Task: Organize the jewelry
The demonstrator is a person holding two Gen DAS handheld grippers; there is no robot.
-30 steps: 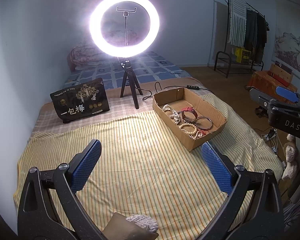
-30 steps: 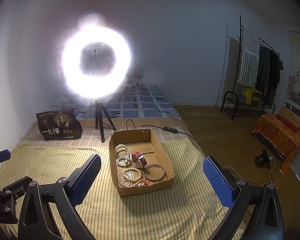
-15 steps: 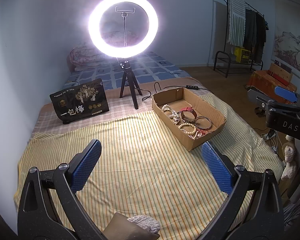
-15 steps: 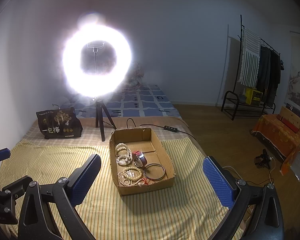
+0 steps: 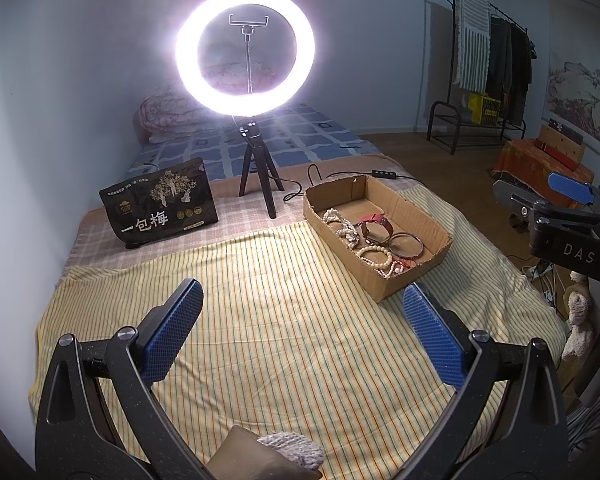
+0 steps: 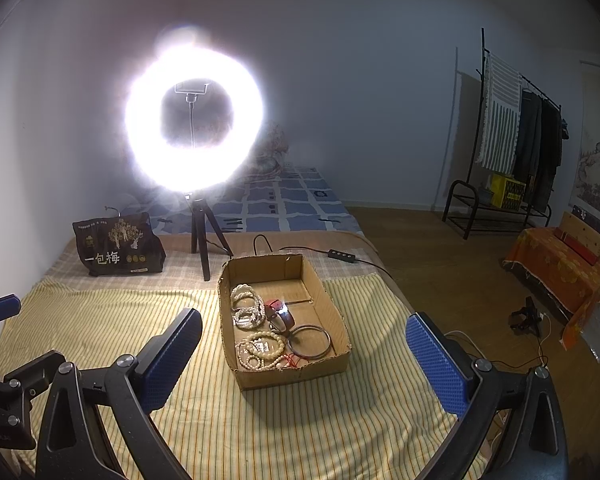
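A shallow cardboard box [image 6: 332, 312] [image 5: 384, 294] lies on the yellow striped bedspread [image 5: 260, 320]. Inside it are white bead strands [image 6: 244, 308], a red-strapped watch [image 6: 280, 314] [image 5: 376, 224], a dark bangle [image 6: 310, 340] [image 5: 406, 244] and cream bead bracelets [image 6: 260, 350] [image 5: 376, 258]. My left gripper [image 5: 300, 332] hovers open over bare bedspread, left of and nearer than the box. My right gripper [image 6: 304, 360] is open too, with the box's near end between its fingers in the view. Neither holds anything.
A lit ring light on a small tripod [image 5: 256, 184] stands behind the box, its cable [image 6: 340, 256] trailing right. A black printed bag [image 5: 160, 204] sits at the back left. The bed's right edge drops to a wooden floor [image 6: 460, 280] with a clothes rack [image 6: 508, 140].
Both views have shifted only slightly; the box sits a little lower in the right wrist view. Both grippers stay open and empty.
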